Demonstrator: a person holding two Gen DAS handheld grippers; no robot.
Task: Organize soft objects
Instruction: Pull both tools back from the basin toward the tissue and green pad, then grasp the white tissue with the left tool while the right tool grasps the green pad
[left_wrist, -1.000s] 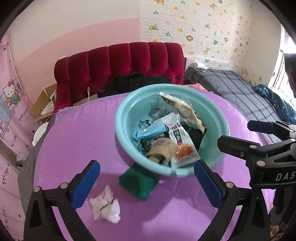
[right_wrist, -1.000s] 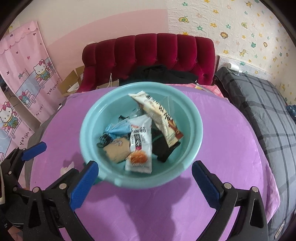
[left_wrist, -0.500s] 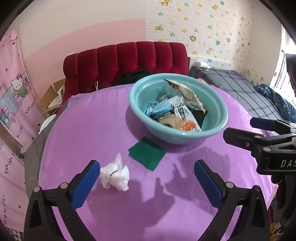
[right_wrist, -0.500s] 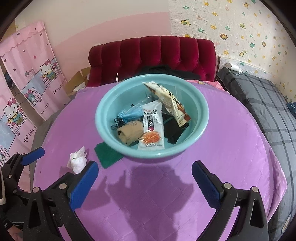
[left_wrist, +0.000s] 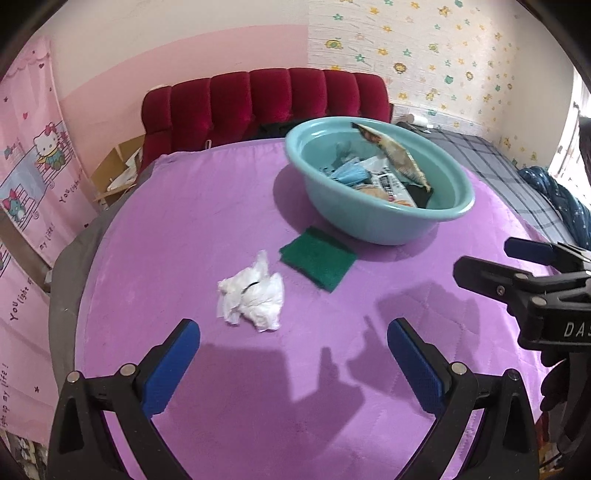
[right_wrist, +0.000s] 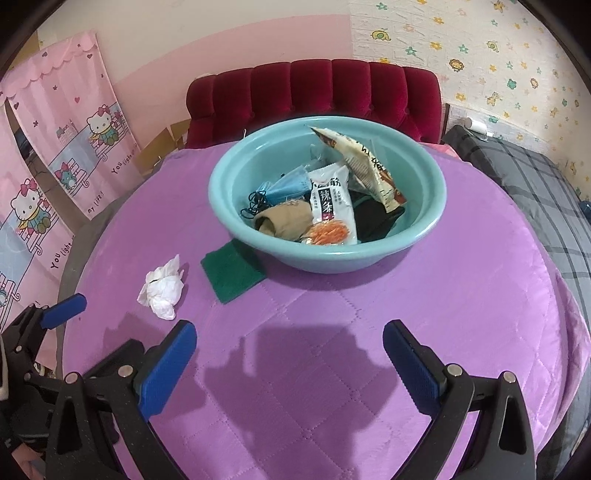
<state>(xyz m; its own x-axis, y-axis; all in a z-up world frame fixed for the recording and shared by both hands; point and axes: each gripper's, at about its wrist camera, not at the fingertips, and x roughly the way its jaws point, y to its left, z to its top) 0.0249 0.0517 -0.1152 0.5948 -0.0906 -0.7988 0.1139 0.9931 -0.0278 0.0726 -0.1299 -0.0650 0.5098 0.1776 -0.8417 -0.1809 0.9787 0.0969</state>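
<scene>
Teal plastic basin (right_wrist: 328, 254) sits upper centre of the right wrist frame, upright, holding a heap: blue face mask (right_wrist: 286, 186) at left, tan sock (right_wrist: 284, 219) below it, white snack packet (right_wrist: 330, 201) in the middle, beige printed packet (right_wrist: 364, 166) leaning on the far wall, black cloth (right_wrist: 373, 221) at right. Green scouring pad (right_wrist: 232, 271) lies flat, tucked partly under the basin's lower-left edge. Crumpled white tissue (right_wrist: 162, 288) left of the pad, apart from it.

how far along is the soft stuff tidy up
Mostly done: the teal basin already holds a mask, a sock and snack packets. Nothing is in hand; left gripper and right gripper are open. Left: the crumpled tissue and green pad on the purple cloth.
</scene>
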